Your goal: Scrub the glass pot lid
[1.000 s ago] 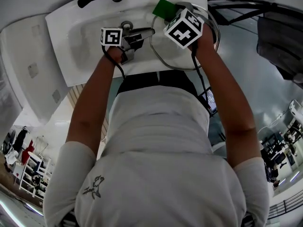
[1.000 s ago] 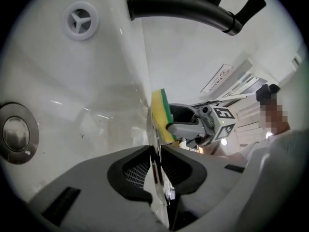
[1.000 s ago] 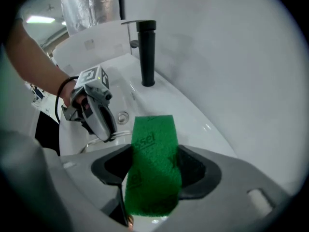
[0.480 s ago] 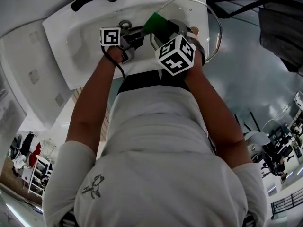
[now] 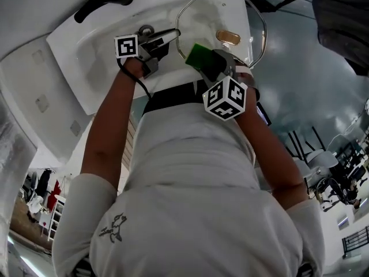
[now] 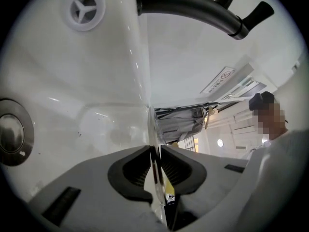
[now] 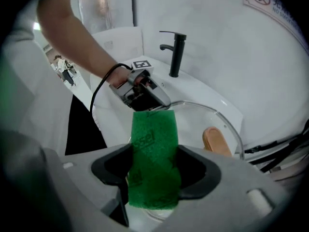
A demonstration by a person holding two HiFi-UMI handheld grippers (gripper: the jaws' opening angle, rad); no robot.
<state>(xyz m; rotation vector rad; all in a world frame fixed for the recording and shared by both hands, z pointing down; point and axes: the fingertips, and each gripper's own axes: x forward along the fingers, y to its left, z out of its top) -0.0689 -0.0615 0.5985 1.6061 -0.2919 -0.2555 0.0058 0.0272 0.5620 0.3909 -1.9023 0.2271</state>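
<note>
The glass pot lid [image 5: 207,22] was held over the white sink basin [image 5: 98,45], with its tan knob [image 5: 228,37] facing up toward the head camera. My left tool [image 5: 167,36] gripped the lid at its left rim. In the left gripper view, the lid [image 6: 153,129] ran edge-on between the pads, and the tool [image 6: 155,166] was closed down to a narrow gap on the glass.

My right tool [image 5: 216,65] was clamped on a green scouring pad [image 5: 199,55]. In the right gripper view, the scouring pad [image 7: 154,149] filled the space between both pads of the tool [image 7: 154,170] and projected beyond them toward the left tool. In the head view, the pad lay over the lid's near-left rim. I could not confirm contact between pad and glass.

The knob [image 7: 216,141] sat just right of the pad, on the lid [image 7: 193,122]. A black faucet [image 7: 175,52] stood at the far side of the basin. The round metal drain [image 6: 9,132] lay well apart from the lid.
</note>
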